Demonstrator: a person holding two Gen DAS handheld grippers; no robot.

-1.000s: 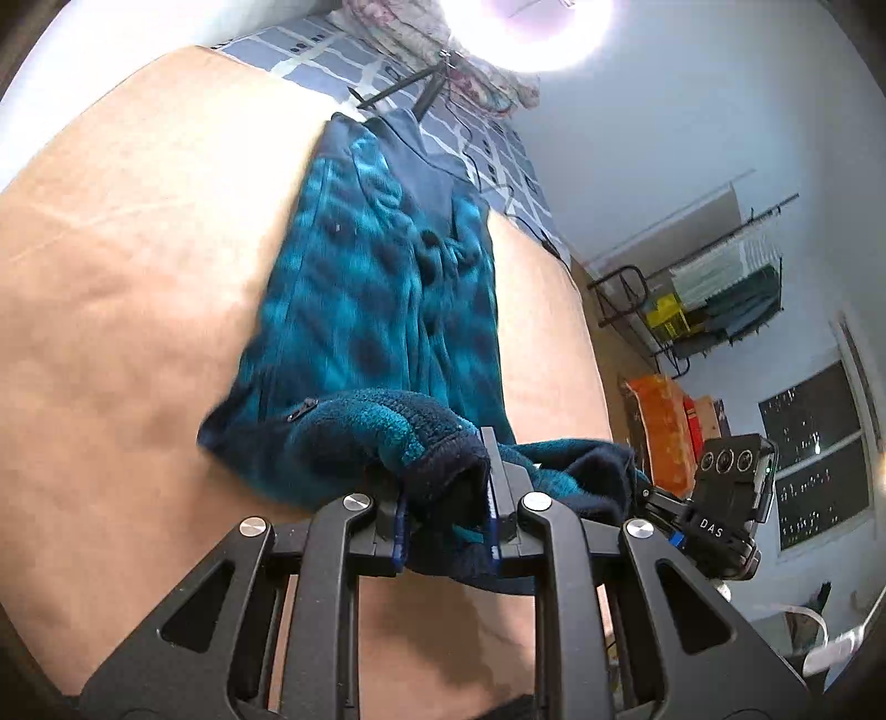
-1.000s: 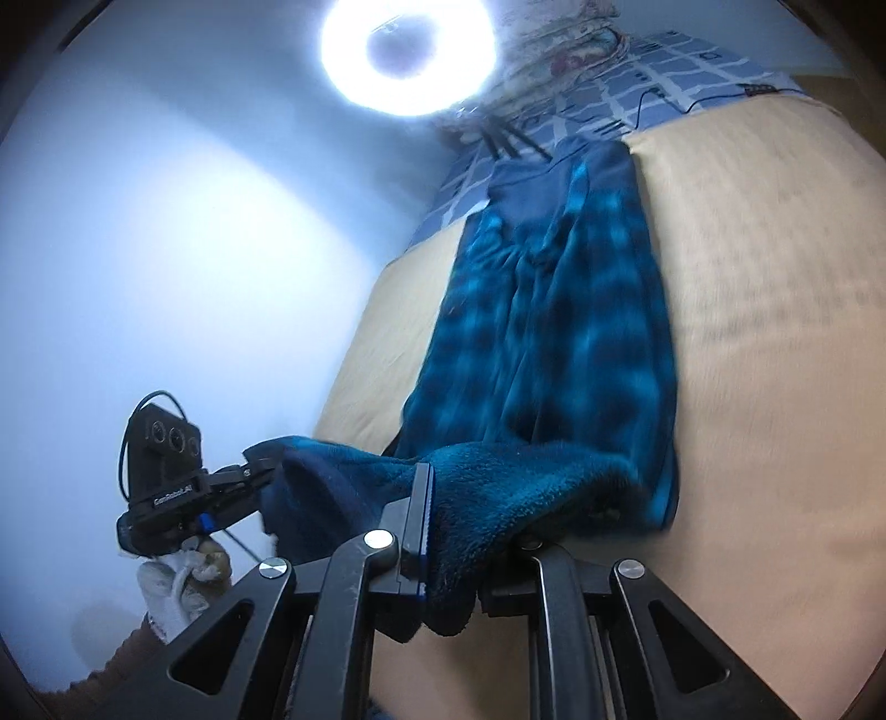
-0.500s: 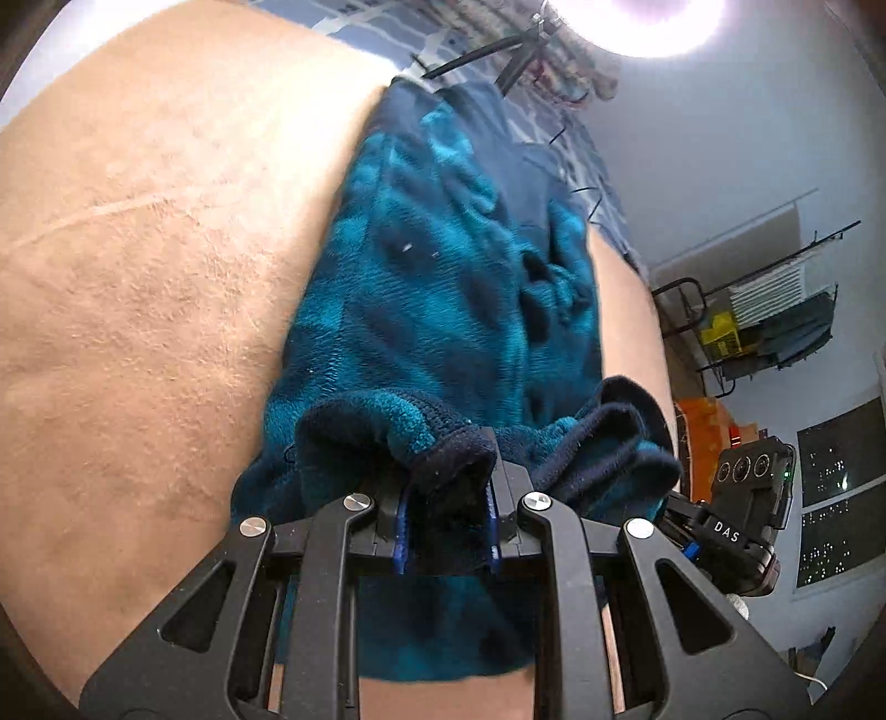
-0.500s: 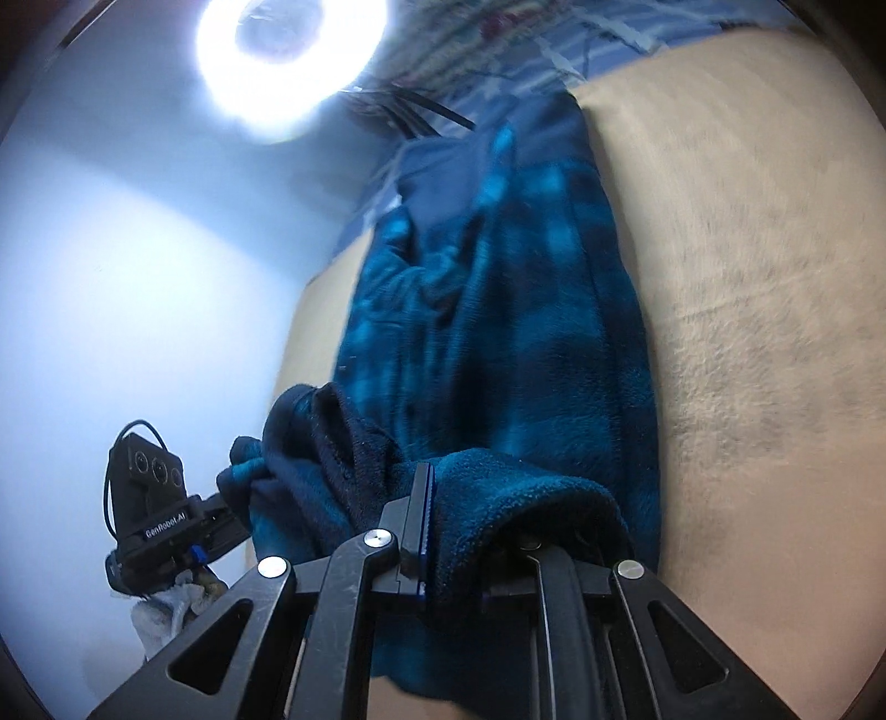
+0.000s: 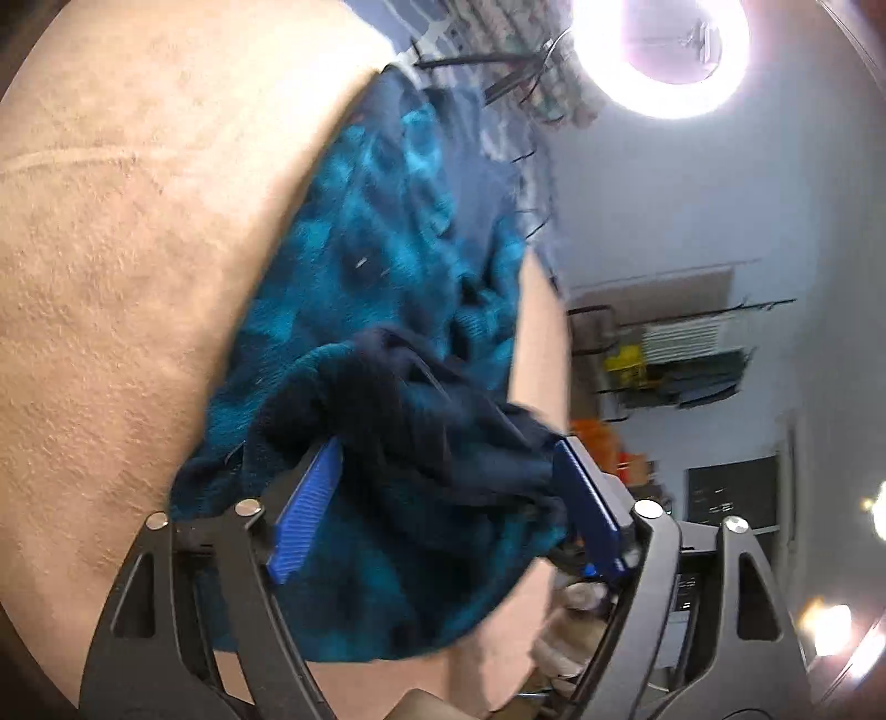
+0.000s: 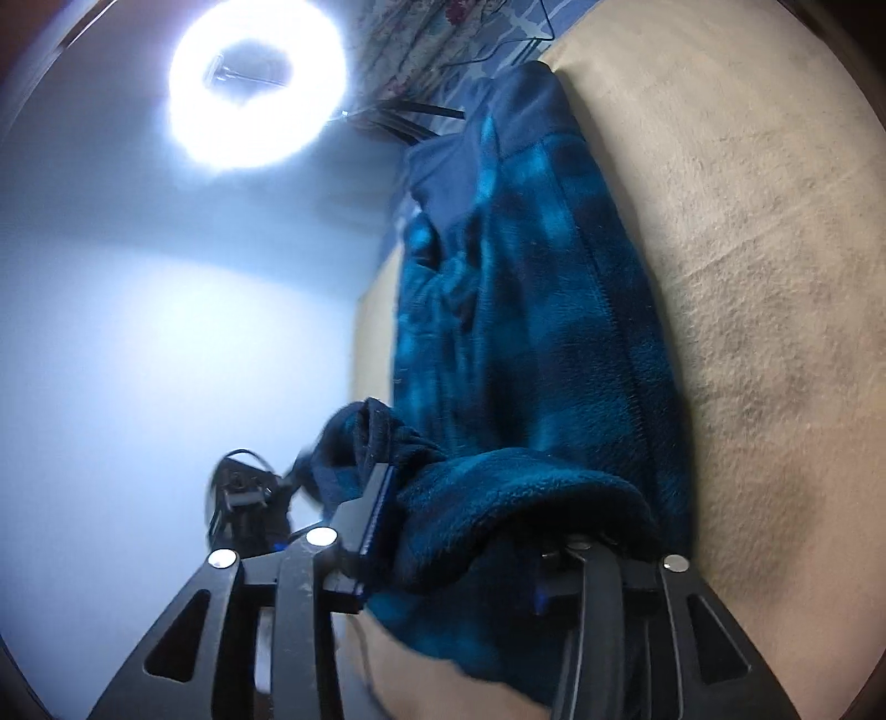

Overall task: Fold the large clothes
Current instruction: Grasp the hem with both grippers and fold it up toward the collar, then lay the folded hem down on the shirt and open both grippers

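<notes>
A teal and navy plaid fleece garment lies lengthwise on a tan blanket; it also shows in the right wrist view. Its near hem is doubled back over the body. My left gripper is open, its blue pads spread wide, with the bunched dark hem loose between them. My right gripper is also spread, with the folded hem draped over the fingers; the right finger is hidden under the cloth.
A bright ring light on a tripod stands beyond the far end of the garment. A patterned blue cover lies at the far edge. A clothes rack and shelves stand at the right.
Both grippers carried the near hem forward over the garment. Both sets of fingers have opened from their grip on the hem.
</notes>
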